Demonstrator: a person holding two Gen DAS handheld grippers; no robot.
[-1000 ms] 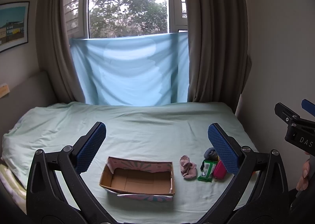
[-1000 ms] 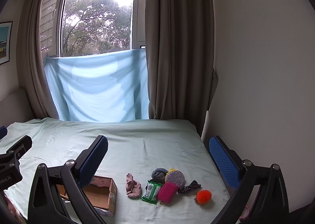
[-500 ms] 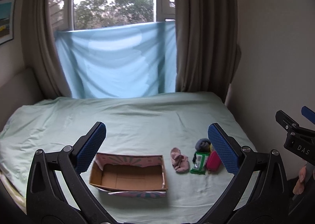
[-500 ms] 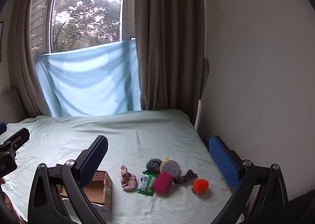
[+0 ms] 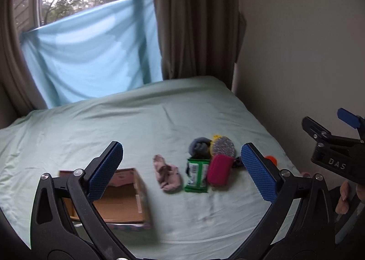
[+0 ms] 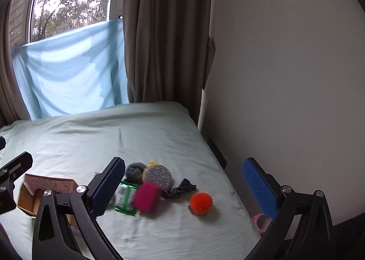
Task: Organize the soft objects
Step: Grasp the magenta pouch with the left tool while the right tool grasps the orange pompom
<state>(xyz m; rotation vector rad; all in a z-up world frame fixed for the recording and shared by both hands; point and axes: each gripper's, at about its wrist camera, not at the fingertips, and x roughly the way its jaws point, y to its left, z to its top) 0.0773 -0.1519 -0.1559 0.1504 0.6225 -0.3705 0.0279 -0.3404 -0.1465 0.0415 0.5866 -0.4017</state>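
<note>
An open cardboard box lies on the pale green bed; it also shows in the right wrist view. To its right lie a pink sock, a green packet, a magenta pouch, a grey sock ball, a glittery round pad, a dark scrunchie and an orange pom-pom. My left gripper is open and empty, above the sock and packet. My right gripper is open and empty, above the pile.
A wall runs along the bed's right edge. Brown curtains and a hung blue sheet stand behind the bed. A pink object lies at the bed's right corner.
Both grippers have swung right and moved closer to the pile. The box has slid left in both views. Both stay open.
</note>
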